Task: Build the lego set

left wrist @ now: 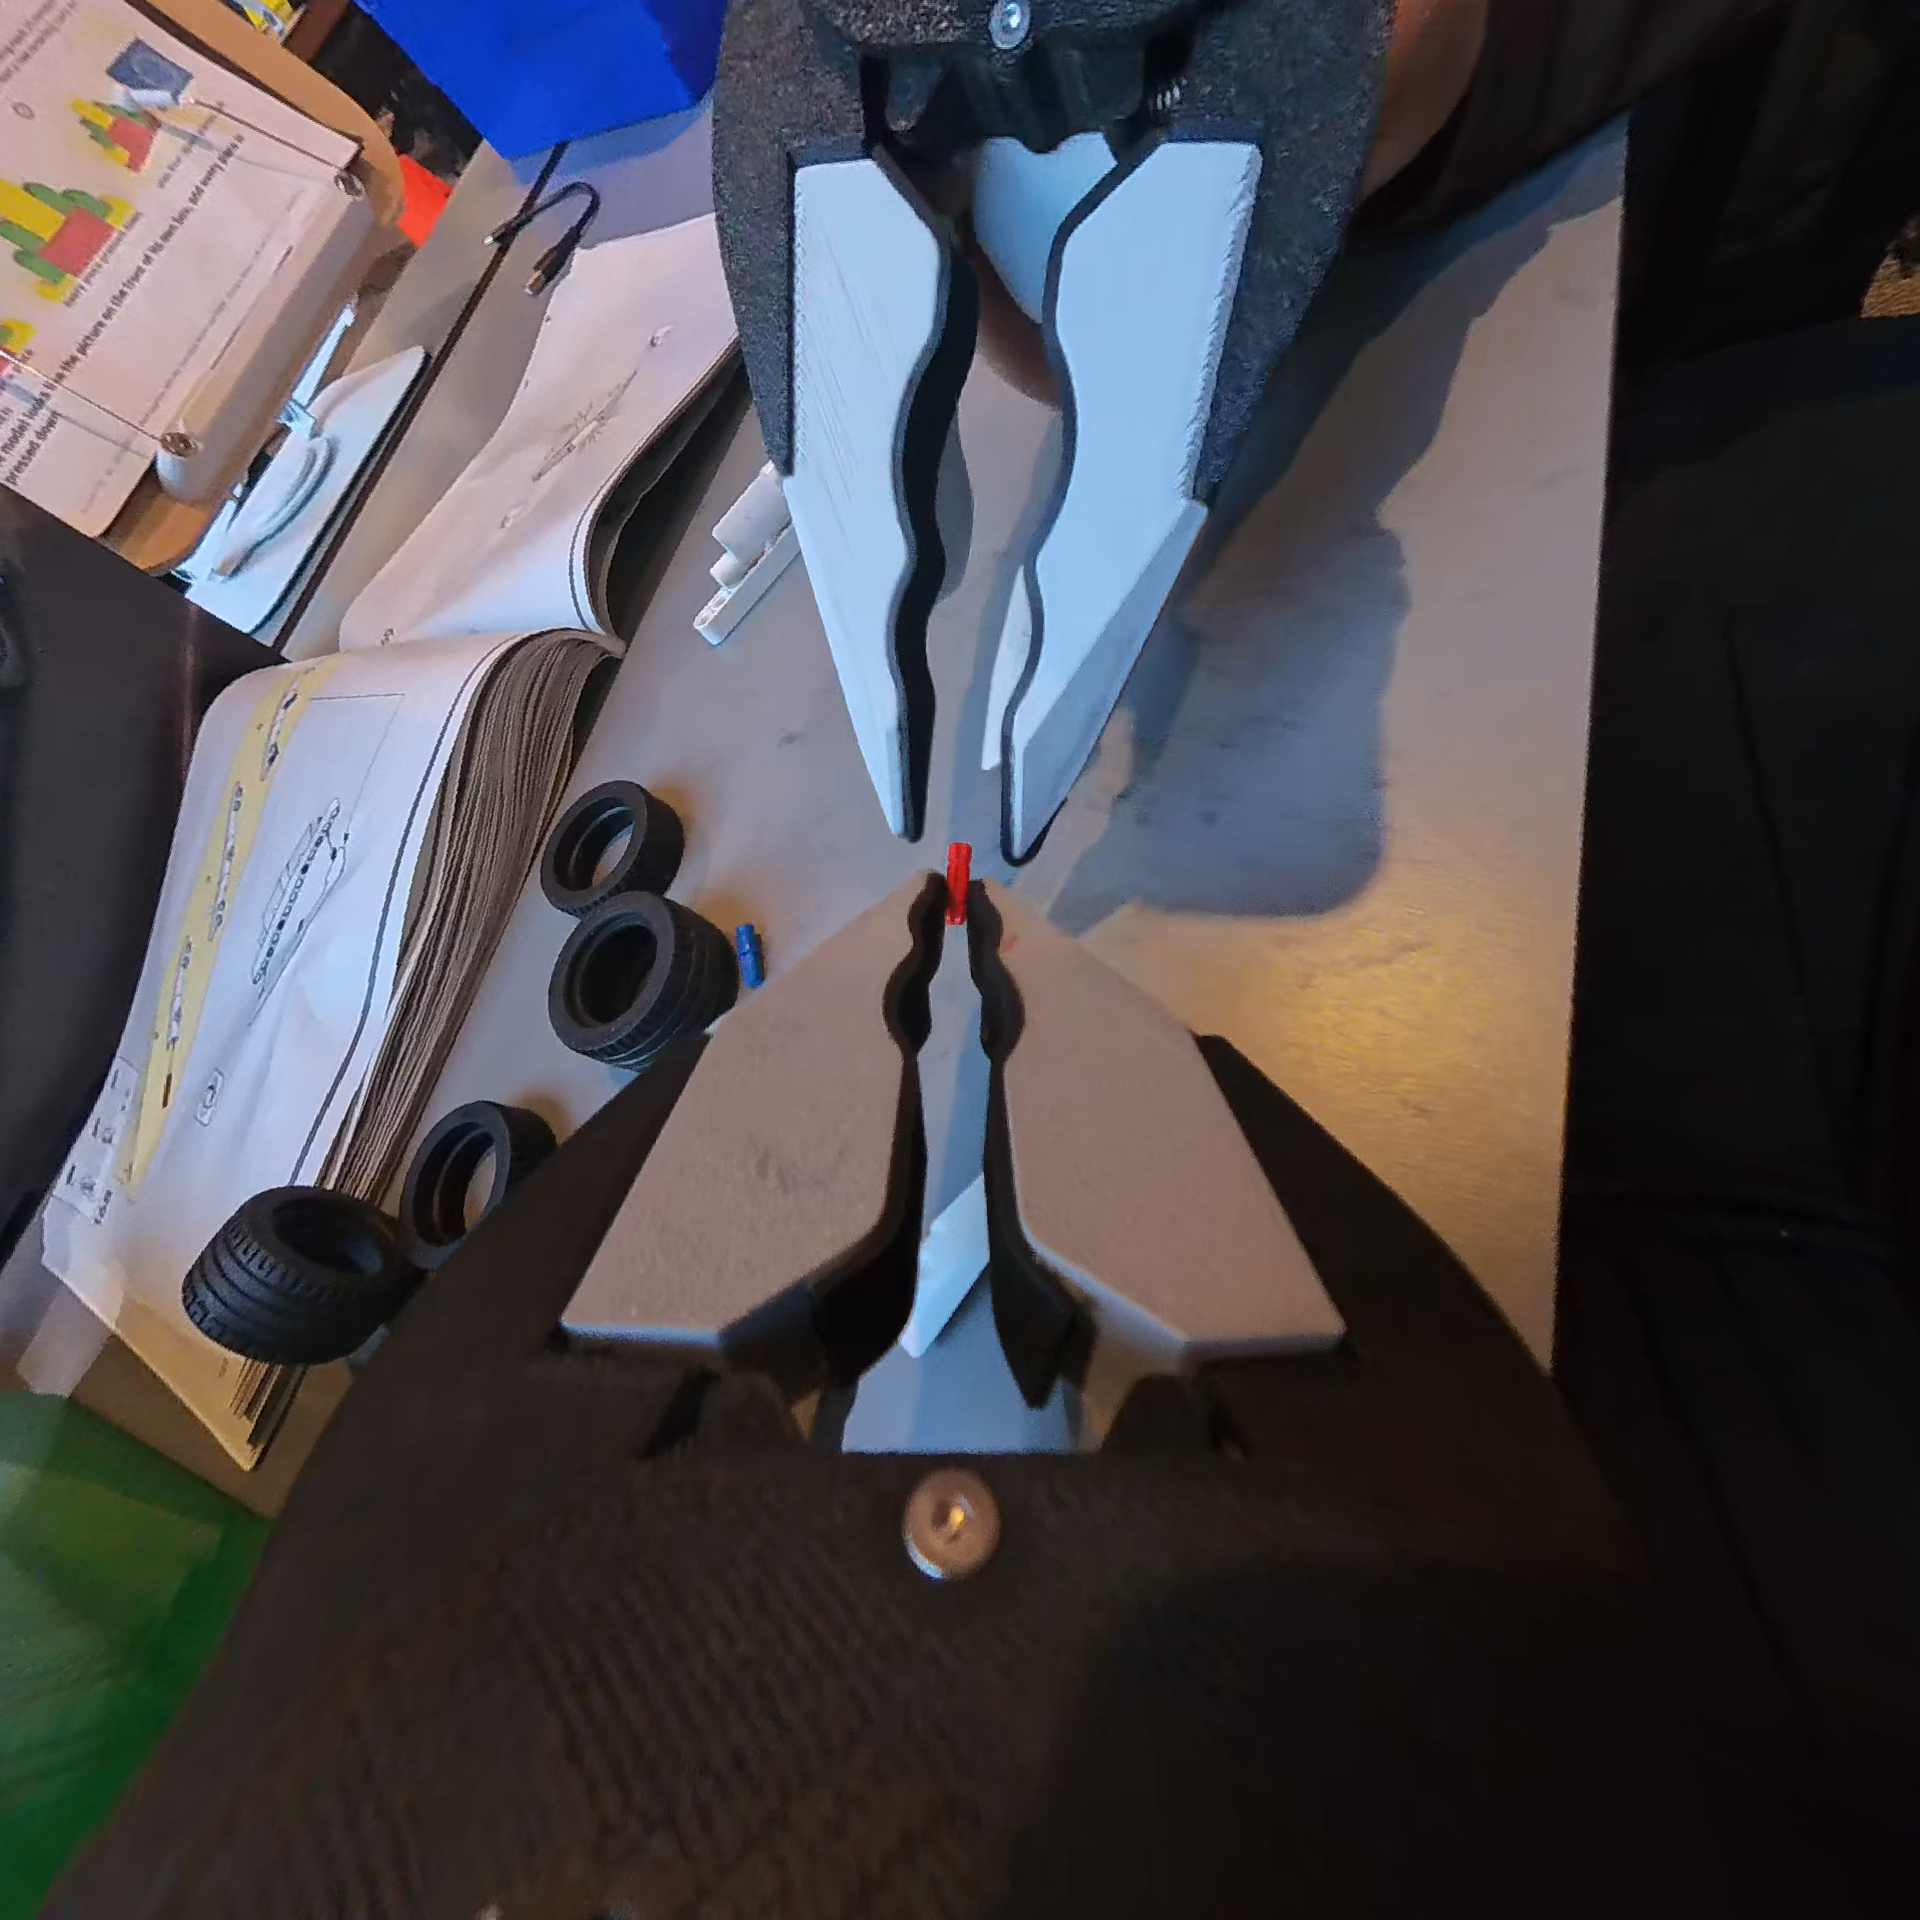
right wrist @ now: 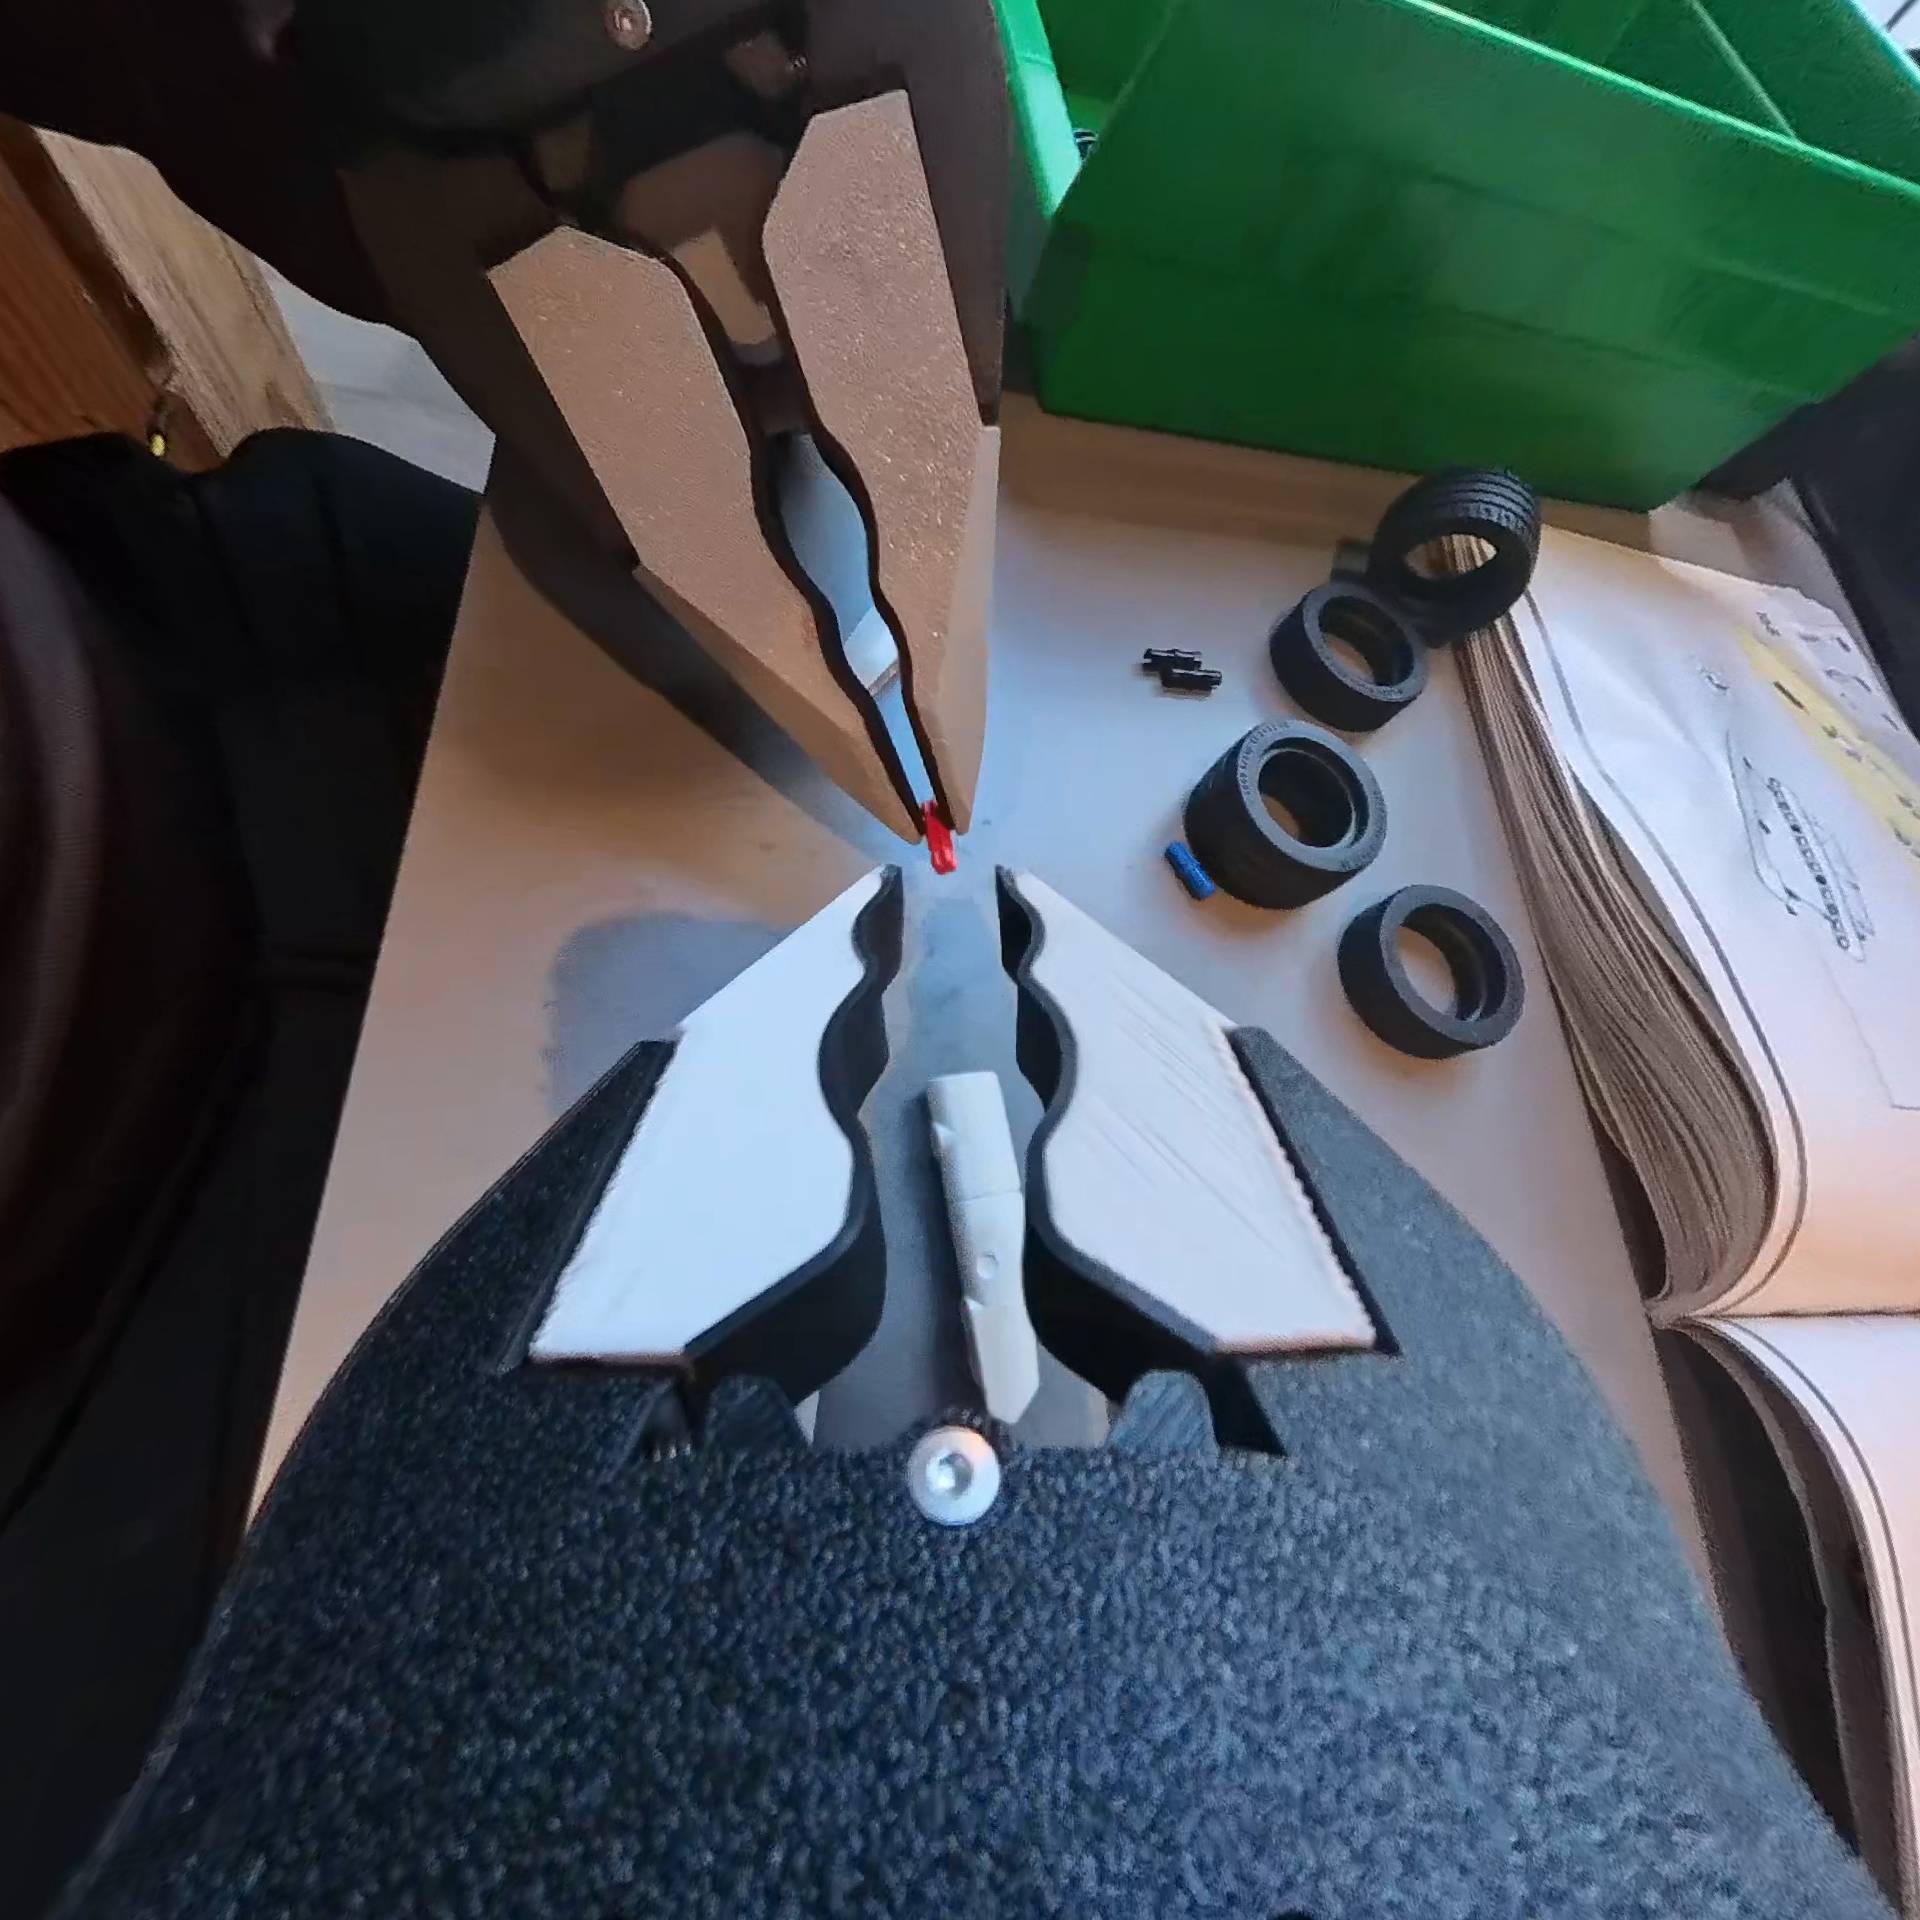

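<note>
Red pin (left wrist: 957, 884) pinched in left tool (left wrist: 957, 900), lower half hidden between fingertips

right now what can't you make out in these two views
- Small red plastic pin: its rear end is hidden between the closed jaws of the left gripper, both views.
- Long white plastic piece: right wrist view, its near end is covered by the right gripper body; left wrist view, mostly hidden behind a finger.
- Two tiny black pins: too small to tell their type.

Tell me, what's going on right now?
Left gripper shut on red pin. Right gripper open, facing it. Nothing between.
</note>
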Available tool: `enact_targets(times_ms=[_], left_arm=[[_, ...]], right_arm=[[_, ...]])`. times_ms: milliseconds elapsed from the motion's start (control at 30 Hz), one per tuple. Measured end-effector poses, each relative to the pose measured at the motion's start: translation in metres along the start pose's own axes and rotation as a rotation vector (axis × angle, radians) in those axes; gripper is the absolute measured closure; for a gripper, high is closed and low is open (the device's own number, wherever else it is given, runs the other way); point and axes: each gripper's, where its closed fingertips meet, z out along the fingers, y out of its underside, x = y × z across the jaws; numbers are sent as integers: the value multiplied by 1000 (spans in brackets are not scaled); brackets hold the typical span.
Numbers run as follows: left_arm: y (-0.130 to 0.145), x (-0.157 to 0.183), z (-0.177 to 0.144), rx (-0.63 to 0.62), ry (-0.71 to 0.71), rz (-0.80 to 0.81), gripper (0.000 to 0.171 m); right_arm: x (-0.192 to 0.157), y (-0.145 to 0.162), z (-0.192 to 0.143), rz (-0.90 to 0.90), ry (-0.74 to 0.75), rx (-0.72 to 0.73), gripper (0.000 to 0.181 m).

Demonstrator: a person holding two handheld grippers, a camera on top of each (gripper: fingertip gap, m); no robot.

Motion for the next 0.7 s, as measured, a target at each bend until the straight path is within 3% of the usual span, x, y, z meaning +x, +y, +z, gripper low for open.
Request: enact_targets(times_ms=[233, 500, 700], left_arm=[[1, 4, 1, -7, 22, 7, 170], [3, 2, 4, -26, -16, 39, 170], [0, 1, 1, 4, 42, -35, 155]], right_arm=[[-4, -1, 3, -51, 8, -12, 176], [-2, -1, 1, -77, 30, -6, 177], [-4, -2, -3, -230, 84, 9, 177]])
